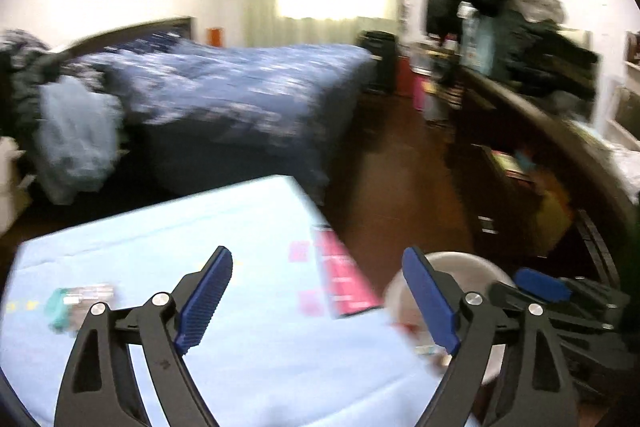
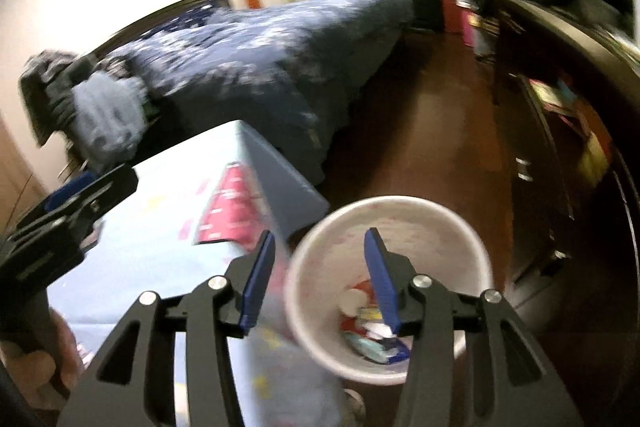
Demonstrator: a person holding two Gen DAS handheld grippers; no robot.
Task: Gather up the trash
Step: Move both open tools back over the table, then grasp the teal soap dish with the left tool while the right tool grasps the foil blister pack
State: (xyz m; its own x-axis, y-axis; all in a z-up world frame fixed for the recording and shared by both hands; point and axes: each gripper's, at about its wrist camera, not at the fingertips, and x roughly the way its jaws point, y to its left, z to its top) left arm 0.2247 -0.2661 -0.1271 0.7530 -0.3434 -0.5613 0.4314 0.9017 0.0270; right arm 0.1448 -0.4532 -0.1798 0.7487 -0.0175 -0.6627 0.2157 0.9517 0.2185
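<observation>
Both grippers are empty, fingers spread apart. The right gripper (image 2: 320, 277) is over the white trash bin (image 2: 476, 247), which has wrappers inside. 1 green wrapper (image 1: 68, 307) lies on the blue table (image 1: 160, 227). The left gripper (image 1: 318, 295) should go there next, I think.

One bin (image 2: 390, 291), one bed (image 1: 224, 87), one table (image 1: 160, 227)

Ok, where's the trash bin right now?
The white trash bin stands on the dark floor just off the table's right corner, below the open right gripper in the right wrist view.
</observation>
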